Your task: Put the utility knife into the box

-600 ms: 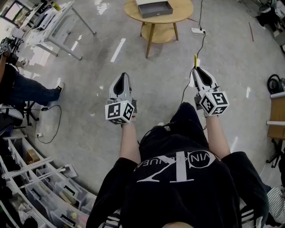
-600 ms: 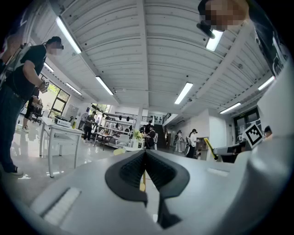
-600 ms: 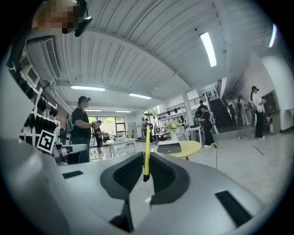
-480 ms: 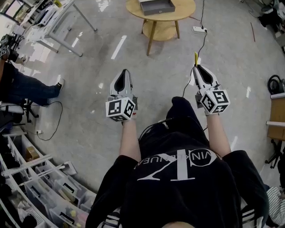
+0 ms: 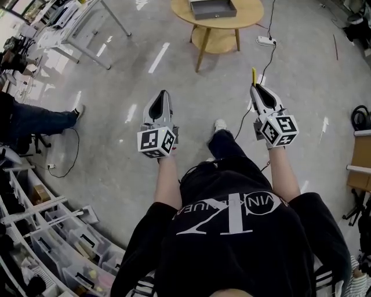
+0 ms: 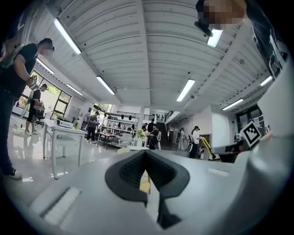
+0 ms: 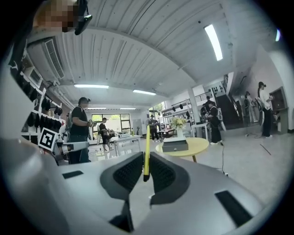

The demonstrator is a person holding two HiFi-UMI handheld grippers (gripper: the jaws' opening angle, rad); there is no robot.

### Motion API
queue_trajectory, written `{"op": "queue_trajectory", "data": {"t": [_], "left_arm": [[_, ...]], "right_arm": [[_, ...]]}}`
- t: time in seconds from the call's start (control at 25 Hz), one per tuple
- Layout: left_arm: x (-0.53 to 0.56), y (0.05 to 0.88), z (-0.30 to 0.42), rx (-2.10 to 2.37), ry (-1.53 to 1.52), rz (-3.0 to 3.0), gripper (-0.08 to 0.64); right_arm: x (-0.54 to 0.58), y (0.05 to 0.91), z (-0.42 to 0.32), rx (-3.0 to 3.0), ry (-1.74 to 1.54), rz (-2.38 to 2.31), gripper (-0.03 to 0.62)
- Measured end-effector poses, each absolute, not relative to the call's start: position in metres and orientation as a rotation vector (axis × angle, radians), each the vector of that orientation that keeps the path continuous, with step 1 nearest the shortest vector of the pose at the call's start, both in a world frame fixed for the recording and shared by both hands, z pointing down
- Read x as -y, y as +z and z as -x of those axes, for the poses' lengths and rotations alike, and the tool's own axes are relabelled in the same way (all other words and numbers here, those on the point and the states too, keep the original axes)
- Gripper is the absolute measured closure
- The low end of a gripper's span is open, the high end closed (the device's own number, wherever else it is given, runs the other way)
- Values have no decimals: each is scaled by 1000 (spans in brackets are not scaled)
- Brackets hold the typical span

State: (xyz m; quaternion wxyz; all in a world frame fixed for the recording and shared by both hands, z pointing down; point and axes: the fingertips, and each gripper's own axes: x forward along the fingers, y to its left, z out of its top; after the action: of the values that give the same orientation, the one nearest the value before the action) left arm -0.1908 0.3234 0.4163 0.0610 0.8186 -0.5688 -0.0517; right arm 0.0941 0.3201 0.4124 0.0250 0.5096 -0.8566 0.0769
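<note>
Utility knife (image 7: 145,149) stands upright, pinched only by its lower end in the right tongs (image 7: 146,158) — a thin hold that could twist or slip on the way. The left tongs (image 6: 145,158) are closed on nothing, and the box (image 5: 213,8) waits well ahead on the round worktop (image 5: 246,17).
</note>
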Motion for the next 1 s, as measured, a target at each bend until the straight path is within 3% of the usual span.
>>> {"op": "queue_trajectory", "data": {"t": [1.0], "left_arm": [[-145, 413, 164, 1698, -114, -2444, 551]], "right_arm": [[-143, 421, -122, 2621, 290, -1513, 535]]}}
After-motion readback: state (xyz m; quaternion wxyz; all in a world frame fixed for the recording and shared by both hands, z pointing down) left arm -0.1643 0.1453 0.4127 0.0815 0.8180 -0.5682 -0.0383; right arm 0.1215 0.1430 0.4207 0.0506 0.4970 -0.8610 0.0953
